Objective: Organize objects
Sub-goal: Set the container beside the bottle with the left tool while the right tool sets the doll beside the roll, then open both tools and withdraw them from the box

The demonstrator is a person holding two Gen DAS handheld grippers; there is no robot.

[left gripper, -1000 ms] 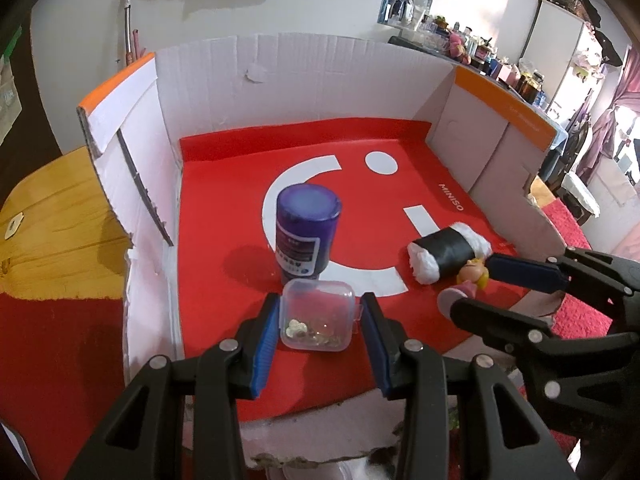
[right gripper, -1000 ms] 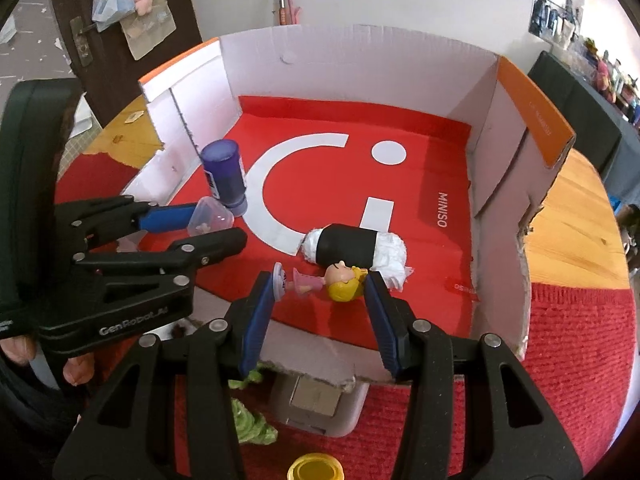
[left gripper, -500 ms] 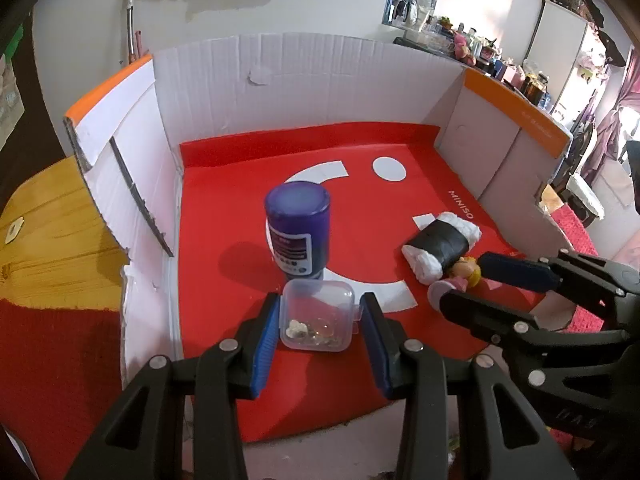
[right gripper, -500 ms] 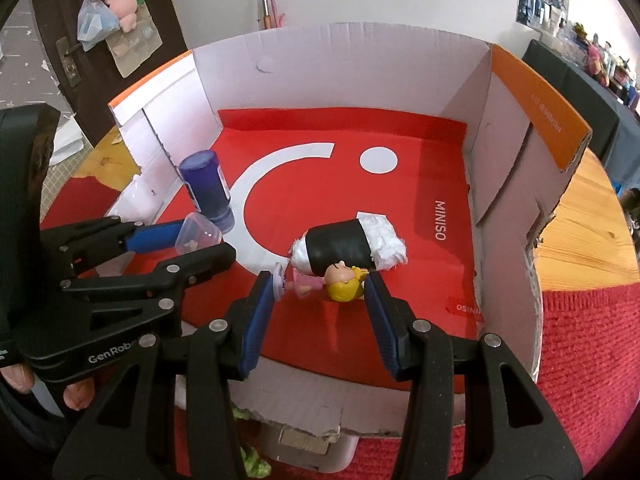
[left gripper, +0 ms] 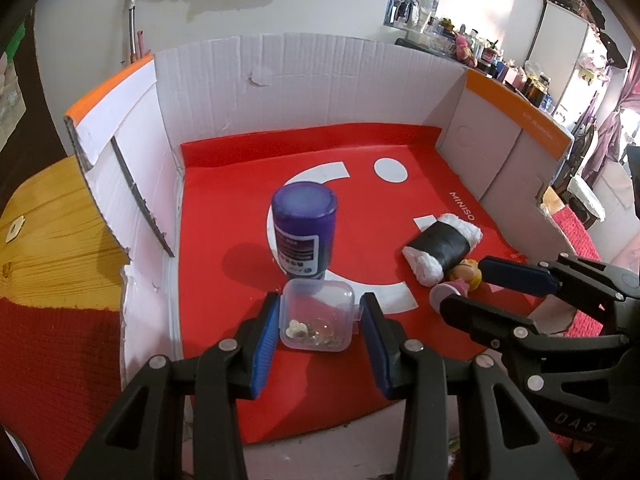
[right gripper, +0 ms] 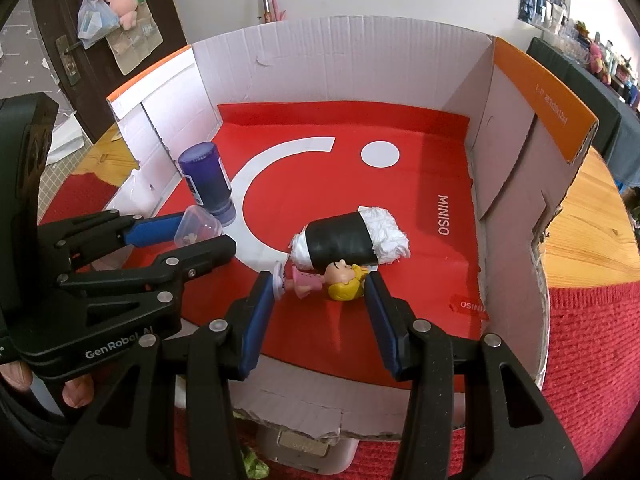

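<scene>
Small clear plastic box sits gripped between left gripper fingers at lower centre; right gripper fingers clamp a blonde toy figurine.

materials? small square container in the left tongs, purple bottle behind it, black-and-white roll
Small container: clear, glossy, likely rigid plastic; its contents show through the walls.
Purple bottle: translucent purple plastic by the look, smooth with soft glare, printed label on the side.
Black-and-white roll: looks soft, perhaps plush; white ends fuzzy and frayed, black band matte and smoother, possibly fabric or tape, cannot tell which.
</scene>
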